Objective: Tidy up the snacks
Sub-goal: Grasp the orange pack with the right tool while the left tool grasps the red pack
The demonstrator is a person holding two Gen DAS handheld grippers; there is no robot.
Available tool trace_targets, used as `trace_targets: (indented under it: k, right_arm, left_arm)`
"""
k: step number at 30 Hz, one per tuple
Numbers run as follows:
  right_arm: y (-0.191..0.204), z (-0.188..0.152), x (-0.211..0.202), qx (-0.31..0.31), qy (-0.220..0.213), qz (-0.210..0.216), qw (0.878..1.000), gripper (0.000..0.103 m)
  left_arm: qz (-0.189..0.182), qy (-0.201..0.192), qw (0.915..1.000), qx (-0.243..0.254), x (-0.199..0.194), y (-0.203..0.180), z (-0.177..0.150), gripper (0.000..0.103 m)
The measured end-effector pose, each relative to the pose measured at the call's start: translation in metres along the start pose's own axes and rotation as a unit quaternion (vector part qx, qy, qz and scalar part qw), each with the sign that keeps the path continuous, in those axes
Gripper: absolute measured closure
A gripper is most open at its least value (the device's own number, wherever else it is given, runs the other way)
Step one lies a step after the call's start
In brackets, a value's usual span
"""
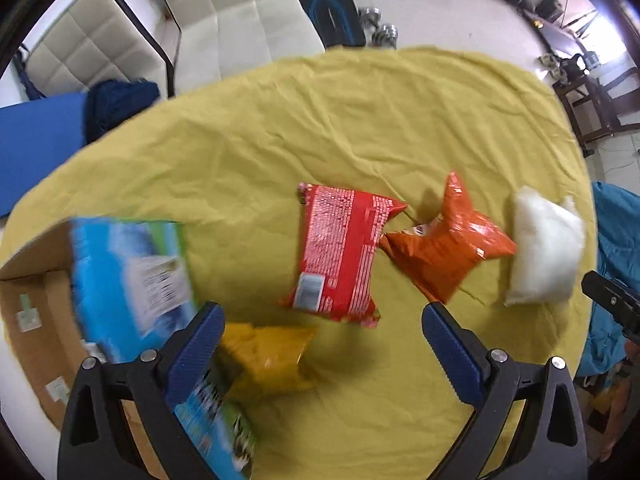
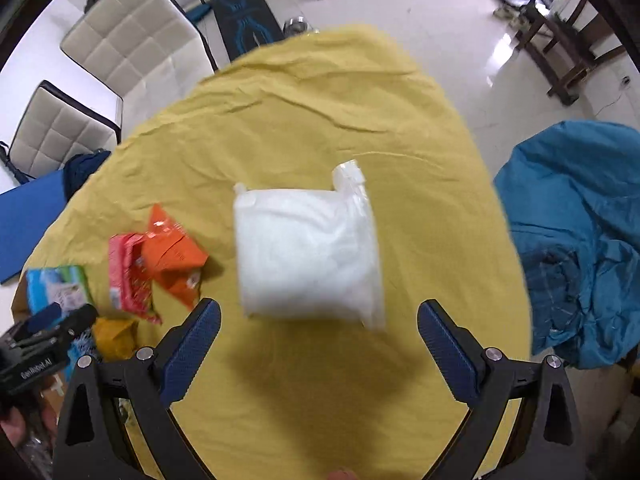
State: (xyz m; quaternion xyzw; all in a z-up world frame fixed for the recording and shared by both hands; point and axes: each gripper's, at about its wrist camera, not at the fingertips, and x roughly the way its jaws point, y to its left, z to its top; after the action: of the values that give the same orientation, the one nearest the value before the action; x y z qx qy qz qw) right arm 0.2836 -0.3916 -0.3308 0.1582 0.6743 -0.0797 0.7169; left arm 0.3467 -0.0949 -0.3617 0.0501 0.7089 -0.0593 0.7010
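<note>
You are looking at a counter (image 1: 360, 120) with its cloth (image 1: 280, 152) lying over it. Along the middle, a flat packet (image 1: 340, 252) is lying leftmost, a crumpled pouch (image 1: 448, 248) is touching its right edge, and a soft bag (image 1: 544, 248) is sitting just right of that. Nearer you, a small pouch (image 1: 268, 356) is lying. At the left edge, a printed bag (image 1: 132, 276) is leaning over a cardboard box (image 1: 36, 280). Chairs (image 1: 208, 8) are standing behind the counter.
</note>
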Motion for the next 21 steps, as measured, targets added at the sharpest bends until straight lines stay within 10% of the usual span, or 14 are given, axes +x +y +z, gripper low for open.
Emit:
trace_targets:
  k: [6, 10, 21]
  right_arm:
    - [0.008, 0.018, 0.031, 0.012, 0.010, 0.000, 1.000, 0.002]
    - [0.039, 0.016, 0.024, -0.004, 0.008, 0.066, 0.998, 0.002]
    - [0.080, 0.013, 0.092, 0.134, 0.101, 0.186, 0.968, 0.027]
  left_arm:
    - [0.009, 0.037, 0.9992, 0.012, 0.044, -0.002, 0.019, 0.017]
    - [-0.012, 0.057, 0.9983, -0.003, 0.062, 0.003, 0.023, 0.055]
    - [-0.021, 0.022, 0.9966, -0.076, 0.051, 0.024, 0.005, 0.057]
